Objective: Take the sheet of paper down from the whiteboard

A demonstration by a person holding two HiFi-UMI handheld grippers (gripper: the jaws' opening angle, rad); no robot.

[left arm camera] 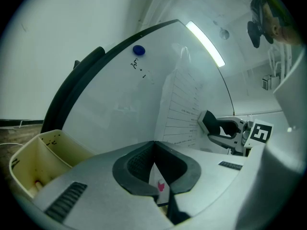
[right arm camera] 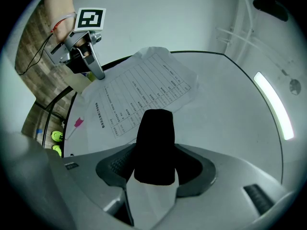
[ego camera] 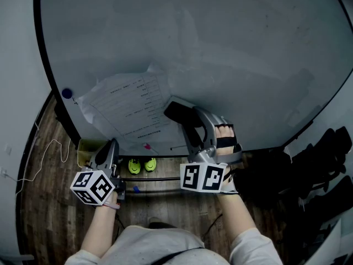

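- Paper, thin and creased: the sheet of paper [ego camera: 124, 106] lies on the whiteboard [ego camera: 231, 48], just right of and below the blue magnet [ego camera: 67, 93], which sits off its corner.
- Your right gripper [ego camera: 176, 114]: jaws together, tip at the sheet's edge farthest from the magnet; whether it pinches that edge I cannot tell.
- Your left gripper [ego camera: 113, 143]: clenched, nothing in it, below the magnet, clear of the sheet.
- Handling, my read: light, limp, easily torn. Take the loose edge far from the magnet and peel gently; a yank may rip it.
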